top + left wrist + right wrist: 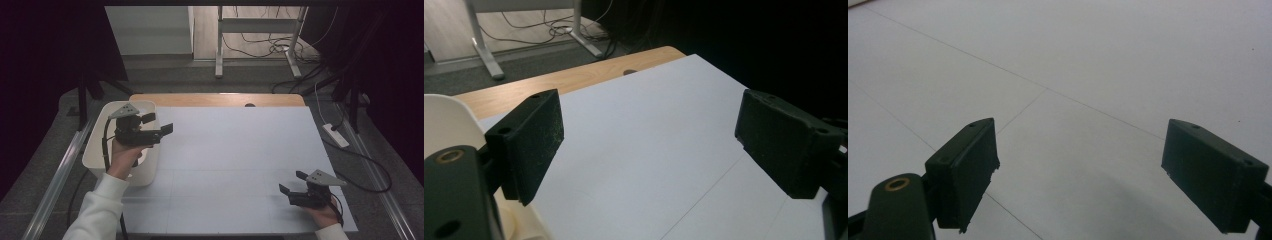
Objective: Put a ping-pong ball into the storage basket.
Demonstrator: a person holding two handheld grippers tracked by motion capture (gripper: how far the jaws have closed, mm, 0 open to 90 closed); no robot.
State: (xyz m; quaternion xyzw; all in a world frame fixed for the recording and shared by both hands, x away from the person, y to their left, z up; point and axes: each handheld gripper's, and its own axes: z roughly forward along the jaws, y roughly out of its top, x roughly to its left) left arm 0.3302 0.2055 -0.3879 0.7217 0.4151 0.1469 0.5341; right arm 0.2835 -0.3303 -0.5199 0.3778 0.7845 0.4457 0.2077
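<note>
White tabletop [230, 165], one white bin [95, 150], two tools, left tool [161, 124] released, right tool [292, 182] released

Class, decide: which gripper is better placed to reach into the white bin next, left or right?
Left. The left gripper hangs open right over the bin; the right gripper rests open across the table.

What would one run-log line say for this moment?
left gripper: open, empty, over white bin | right gripper: open, empty, low over white table
</note>
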